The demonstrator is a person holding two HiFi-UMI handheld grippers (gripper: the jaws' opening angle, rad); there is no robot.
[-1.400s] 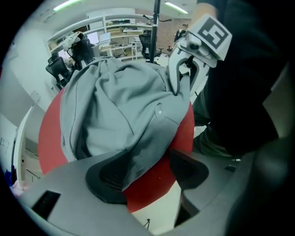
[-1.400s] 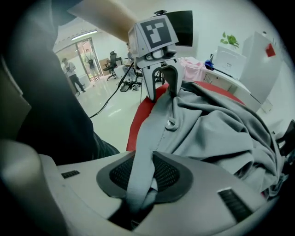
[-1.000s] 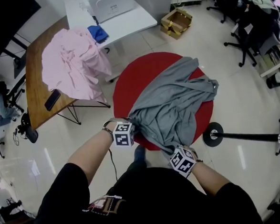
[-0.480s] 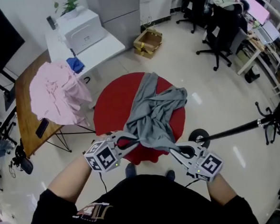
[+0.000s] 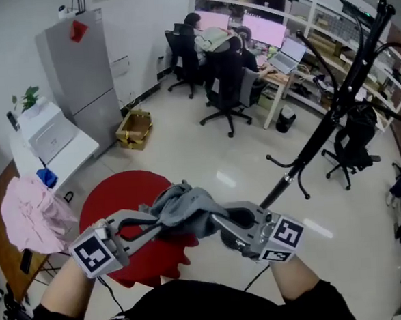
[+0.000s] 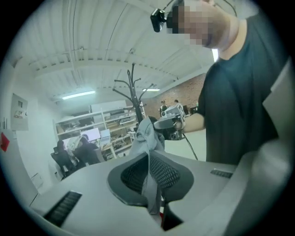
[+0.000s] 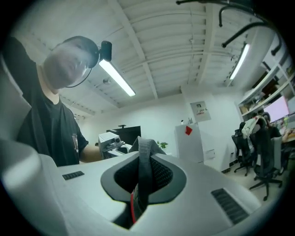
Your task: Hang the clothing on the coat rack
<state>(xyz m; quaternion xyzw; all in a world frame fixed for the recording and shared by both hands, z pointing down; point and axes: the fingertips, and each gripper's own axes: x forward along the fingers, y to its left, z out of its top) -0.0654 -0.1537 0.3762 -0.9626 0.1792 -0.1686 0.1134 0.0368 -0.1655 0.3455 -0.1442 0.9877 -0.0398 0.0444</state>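
Observation:
A grey garment [image 5: 183,206] hangs bunched between my two grippers, lifted above the floor. My left gripper [image 5: 155,218] is shut on one part of it, with grey cloth [image 6: 150,182] pinched between the pads. My right gripper [image 5: 216,220] is shut on another fold [image 7: 140,177], close beside the left. The black coat rack [image 5: 339,91] rises ahead to the right, its hooks at the top right. In the left gripper view the coat rack [image 6: 133,92] stands behind the cloth. The rack's base is hidden behind my right gripper.
A round red rug [image 5: 118,213] lies below the grippers. A pink garment [image 5: 33,215] lies on a wooden table at the left. Beyond are a white table with a printer [image 5: 48,132], a grey cabinet [image 5: 84,68], a cardboard box [image 5: 133,128] and office chairs [image 5: 226,86] at desks with people.
Both grippers have lifted the grey garment off the rug and come close together, bunching it. The head view has swung up from the floor; the coat rack now stands upright ahead.

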